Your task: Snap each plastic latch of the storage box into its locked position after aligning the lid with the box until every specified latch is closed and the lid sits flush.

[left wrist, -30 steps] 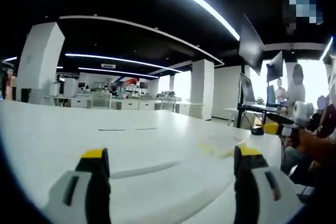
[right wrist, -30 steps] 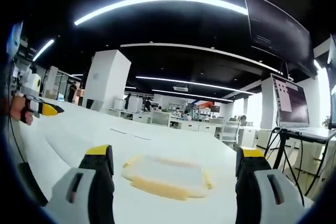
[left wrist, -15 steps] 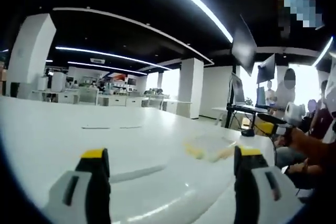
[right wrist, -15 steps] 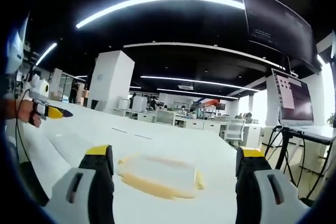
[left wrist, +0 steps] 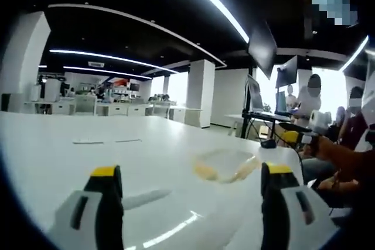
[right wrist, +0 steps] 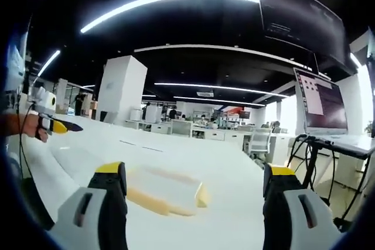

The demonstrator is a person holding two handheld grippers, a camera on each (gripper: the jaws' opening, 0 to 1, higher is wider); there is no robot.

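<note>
Left gripper view, one storage box (left wrist: 225, 165), one table (left wrist: 53, 156)

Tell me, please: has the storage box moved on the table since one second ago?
Cannot tell. The storage box sits further left against the right gripper, but the white pillar shifted too, so the camera moved.

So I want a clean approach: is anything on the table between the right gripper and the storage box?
Nothing visible: bare white table lies between the open right gripper and the storage box.

Clear plastic box (right wrist: 164, 190), glossy white table (left wrist: 70, 162)
</note>
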